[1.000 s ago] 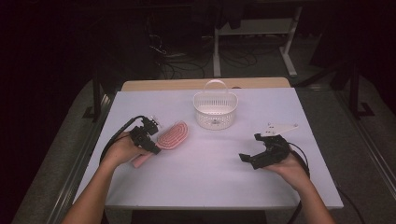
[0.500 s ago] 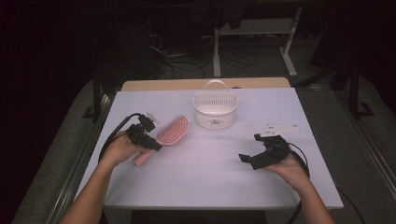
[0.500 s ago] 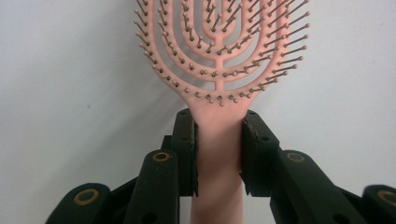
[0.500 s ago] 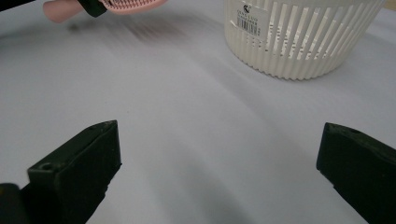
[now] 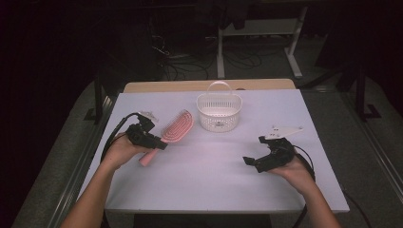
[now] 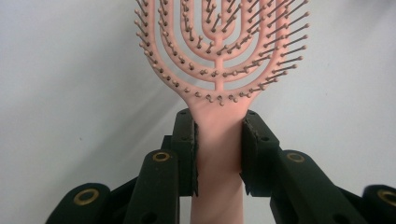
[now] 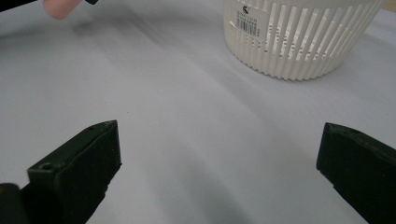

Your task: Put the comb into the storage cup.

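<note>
A pink hairbrush [image 5: 175, 128] with a vented, bristled head [image 6: 219, 42] is held off the white table [image 5: 214, 175] at the left. My left gripper [image 5: 159, 144] is shut on its handle [image 6: 218, 154], both jaws pressing the sides just below the head. The brush head points up and to the right, toward a white slotted basket [image 5: 218, 111] with a handle at the table's middle back. At the right front my right gripper [image 5: 252, 161] stands open and empty, its jaws far apart, aimed at the basket [image 7: 303, 32]. The tip of the brush handle [image 7: 60, 7] shows at that view's top left.
The table has a wooden strip [image 5: 199, 85] along its far edge. A grey three-cornered plate [image 5: 284, 130] rides on the right gripper. Dark floor, cables and a white stand [image 5: 256, 33] lie beyond the table.
My left gripper has lifted the hairbrush and swung it up and to the right, toward the basket. The right gripper has stayed where it was, open.
</note>
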The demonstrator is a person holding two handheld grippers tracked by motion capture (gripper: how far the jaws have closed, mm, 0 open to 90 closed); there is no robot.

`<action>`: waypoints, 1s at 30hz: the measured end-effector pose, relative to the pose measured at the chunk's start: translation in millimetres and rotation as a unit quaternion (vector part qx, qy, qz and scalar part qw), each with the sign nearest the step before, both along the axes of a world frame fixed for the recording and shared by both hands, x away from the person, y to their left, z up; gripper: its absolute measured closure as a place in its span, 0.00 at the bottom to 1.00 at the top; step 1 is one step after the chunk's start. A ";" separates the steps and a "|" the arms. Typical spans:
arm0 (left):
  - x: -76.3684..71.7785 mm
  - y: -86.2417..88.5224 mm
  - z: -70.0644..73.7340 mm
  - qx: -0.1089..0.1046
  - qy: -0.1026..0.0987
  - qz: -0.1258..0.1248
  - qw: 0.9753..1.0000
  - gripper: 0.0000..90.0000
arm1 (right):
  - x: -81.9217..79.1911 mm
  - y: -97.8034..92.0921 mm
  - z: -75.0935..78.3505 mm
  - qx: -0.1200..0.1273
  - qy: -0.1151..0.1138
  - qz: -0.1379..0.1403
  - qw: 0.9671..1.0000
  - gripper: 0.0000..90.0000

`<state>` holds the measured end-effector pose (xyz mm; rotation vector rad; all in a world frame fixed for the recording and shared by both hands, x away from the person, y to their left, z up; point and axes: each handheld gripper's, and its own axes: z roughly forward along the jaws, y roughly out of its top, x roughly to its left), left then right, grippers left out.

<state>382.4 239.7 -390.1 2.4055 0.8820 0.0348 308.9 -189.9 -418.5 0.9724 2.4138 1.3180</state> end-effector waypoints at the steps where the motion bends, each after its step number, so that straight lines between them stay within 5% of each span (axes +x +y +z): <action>1: -0.1 0.5 0.6 -0.004 -0.001 -0.001 1.000 0.78 | 0.0 0.0 0.1 0.000 0.000 0.000 1.000 0.00; 15: -2.8 3.5 7.1 -0.056 -0.045 0.003 0.997 0.78 | 0.3 -0.9 0.1 0.003 -0.003 -0.001 1.000 0.00; 30: -2.5 6.1 7.9 -0.110 -0.084 0.000 0.990 0.78 | 0.6 -1.7 0.0 0.003 -0.006 -0.003 1.000 0.00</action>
